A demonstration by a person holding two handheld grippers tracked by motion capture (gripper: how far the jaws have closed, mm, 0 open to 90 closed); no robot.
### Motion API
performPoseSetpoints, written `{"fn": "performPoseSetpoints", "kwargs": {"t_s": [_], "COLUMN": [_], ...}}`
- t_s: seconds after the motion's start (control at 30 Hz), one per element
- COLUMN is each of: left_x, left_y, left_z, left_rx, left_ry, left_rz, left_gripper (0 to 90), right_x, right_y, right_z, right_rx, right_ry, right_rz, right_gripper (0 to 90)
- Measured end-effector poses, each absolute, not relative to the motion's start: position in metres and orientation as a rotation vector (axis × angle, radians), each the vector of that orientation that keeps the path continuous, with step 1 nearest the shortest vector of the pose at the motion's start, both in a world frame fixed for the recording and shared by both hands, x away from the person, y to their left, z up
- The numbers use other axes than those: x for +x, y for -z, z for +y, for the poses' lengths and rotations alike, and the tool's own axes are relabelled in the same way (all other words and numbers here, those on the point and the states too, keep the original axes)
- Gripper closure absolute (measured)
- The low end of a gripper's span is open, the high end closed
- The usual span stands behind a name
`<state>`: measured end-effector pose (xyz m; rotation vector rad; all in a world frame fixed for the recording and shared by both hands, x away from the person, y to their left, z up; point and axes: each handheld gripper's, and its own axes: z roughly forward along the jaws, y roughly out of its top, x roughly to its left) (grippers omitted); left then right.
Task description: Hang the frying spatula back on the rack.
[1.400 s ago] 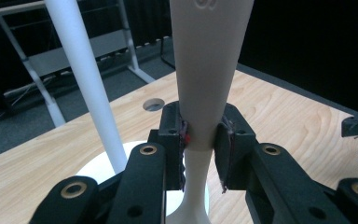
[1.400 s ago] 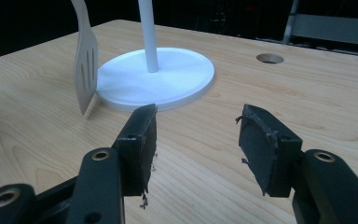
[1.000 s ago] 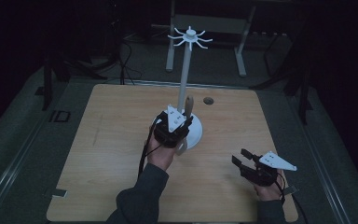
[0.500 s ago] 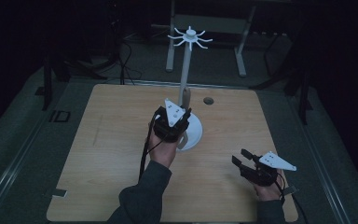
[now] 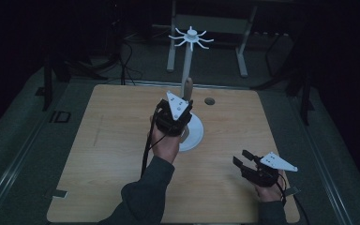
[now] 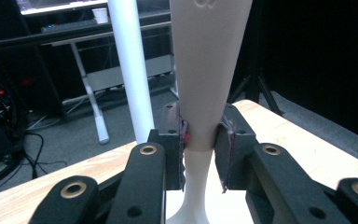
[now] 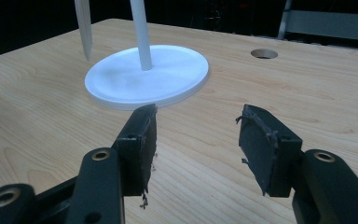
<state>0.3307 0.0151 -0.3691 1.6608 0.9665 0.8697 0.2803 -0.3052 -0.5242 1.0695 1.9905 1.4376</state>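
Note:
A white stand has a round base (image 5: pixel 196 137), a tall pole (image 5: pixel 187 63) and a ring of hooks (image 5: pixel 191 36) on top. My left gripper (image 5: pixel 180 112) is shut on a beige tapered piece (image 5: pixel 188 87) and holds it upright beside the pole. In the left gripper view the pads (image 6: pixel 182 140) squeeze the narrow part of the beige piece (image 6: pixel 209 70), with the pole (image 6: pixel 130 70) just behind. The piece's lower tip (image 7: pixel 84 28) hangs above the table, left of the base (image 7: pixel 149 77). My right gripper (image 5: pixel 244 160) rests open and empty at the front right, its jaws (image 7: pixel 196 135) facing the base.
The wooden table (image 5: pixel 108 154) has a small round hole (image 5: pixel 209 101) behind the stand, also the hole (image 7: pixel 264 53) in the right gripper view. A grey desk frame (image 5: pixel 206 28) and cables stand on the dark floor beyond the far edge.
My left gripper has risen a little and shifted away from me with the beige piece in it. The right gripper has stayed put.

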Motion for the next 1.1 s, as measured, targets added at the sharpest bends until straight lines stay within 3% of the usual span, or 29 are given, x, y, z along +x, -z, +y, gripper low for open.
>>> {"fn": "performPoseSetpoints", "kwargs": {"t_s": [1.1], "left_x": [0.348], "left_y": [0.334], "left_z": [0.003], "left_rx": [1.606], "left_ry": [-1.057], "left_rz": [1.079], "left_gripper": [74.1], "right_x": [0.28], "right_y": [0.523], "right_z": [-0.304], "right_rx": [1.071], "right_ry": [-1.445], "right_rz": [1.984], "right_gripper": [46.1]}}
